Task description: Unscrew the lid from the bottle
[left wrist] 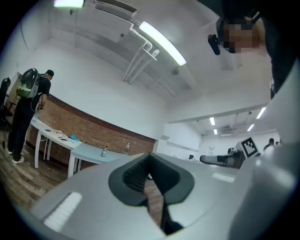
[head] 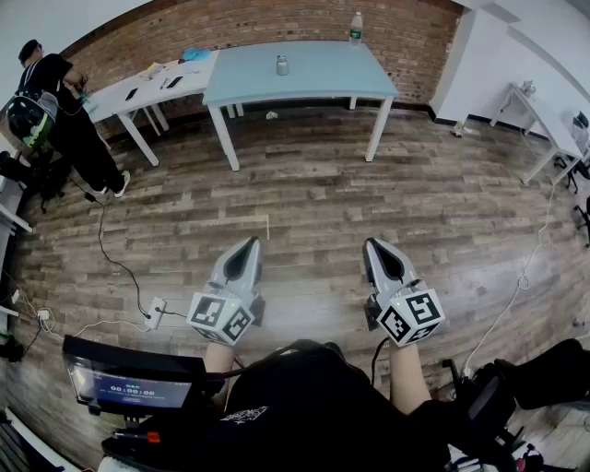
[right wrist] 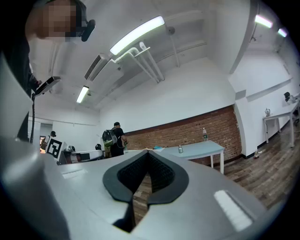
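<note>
A clear plastic bottle [head: 356,28] with a green label stands at the far edge of a light blue table [head: 323,78] across the room. A small silvery bottle [head: 282,64] stands near the table's middle. Both also show far off in the left gripper view, as the tall bottle [left wrist: 126,148] and the small bottle [left wrist: 104,152], and in the right gripper view, as the tall bottle [right wrist: 204,134] and the small bottle [right wrist: 180,149]. My left gripper [head: 251,241] and right gripper [head: 371,242] hang side by side over the wooden floor, well short of the table. Both are shut with nothing between the jaws.
A white table [head: 147,88] with small items adjoins the blue one on the left, and a person [head: 55,101] with a backpack stands beside it. Another white table [head: 544,120] is at the right wall. Cables [head: 120,267] run over the floor; a screen [head: 129,383] sits at lower left.
</note>
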`<state>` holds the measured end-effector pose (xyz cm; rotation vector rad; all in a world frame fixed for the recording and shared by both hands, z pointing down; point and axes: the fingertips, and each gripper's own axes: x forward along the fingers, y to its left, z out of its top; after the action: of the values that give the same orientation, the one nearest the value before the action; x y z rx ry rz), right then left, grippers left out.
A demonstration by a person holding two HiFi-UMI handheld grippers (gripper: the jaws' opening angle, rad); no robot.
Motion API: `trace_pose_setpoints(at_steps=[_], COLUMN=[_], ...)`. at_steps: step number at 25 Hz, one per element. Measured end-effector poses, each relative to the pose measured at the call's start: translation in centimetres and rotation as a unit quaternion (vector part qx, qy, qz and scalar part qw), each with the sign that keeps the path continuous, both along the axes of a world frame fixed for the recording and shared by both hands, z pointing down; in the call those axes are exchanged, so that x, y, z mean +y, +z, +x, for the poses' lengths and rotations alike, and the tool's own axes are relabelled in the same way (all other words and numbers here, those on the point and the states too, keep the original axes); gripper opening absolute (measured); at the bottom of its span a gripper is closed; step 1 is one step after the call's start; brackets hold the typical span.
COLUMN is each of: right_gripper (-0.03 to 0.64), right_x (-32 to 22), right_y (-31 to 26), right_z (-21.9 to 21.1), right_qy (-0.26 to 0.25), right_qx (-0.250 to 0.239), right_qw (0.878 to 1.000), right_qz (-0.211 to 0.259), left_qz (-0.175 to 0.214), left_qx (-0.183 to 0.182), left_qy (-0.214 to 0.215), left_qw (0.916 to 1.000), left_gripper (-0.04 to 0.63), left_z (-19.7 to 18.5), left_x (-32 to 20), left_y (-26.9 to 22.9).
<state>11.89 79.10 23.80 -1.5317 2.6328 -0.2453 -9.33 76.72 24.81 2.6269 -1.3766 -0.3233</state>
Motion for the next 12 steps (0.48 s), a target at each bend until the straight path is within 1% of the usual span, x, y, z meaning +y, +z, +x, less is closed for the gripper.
trace_pose_setpoints(at_steps=[5, 12], right_gripper=[0.0, 0.001], right_x=[-0.72, -0.28], right_y=[0.03, 0.58], right_z=[0.31, 0.5], right_qy=[-0.004, -0.013], right_qx=[0.001, 0.0], right_qw=[1.0, 1.0], right_qz=[0.001, -0.002], left_qz=[0.004, 0.007], left_qx=[-0.002, -0.009], left_qy=[0.001, 0.005], left_qw=[1.0, 0.9999], left_gripper=[0.0, -0.001], left_z=[0.48, 1.08], left_x=[-0.63, -0.29], left_y=[-0.41, -0.47])
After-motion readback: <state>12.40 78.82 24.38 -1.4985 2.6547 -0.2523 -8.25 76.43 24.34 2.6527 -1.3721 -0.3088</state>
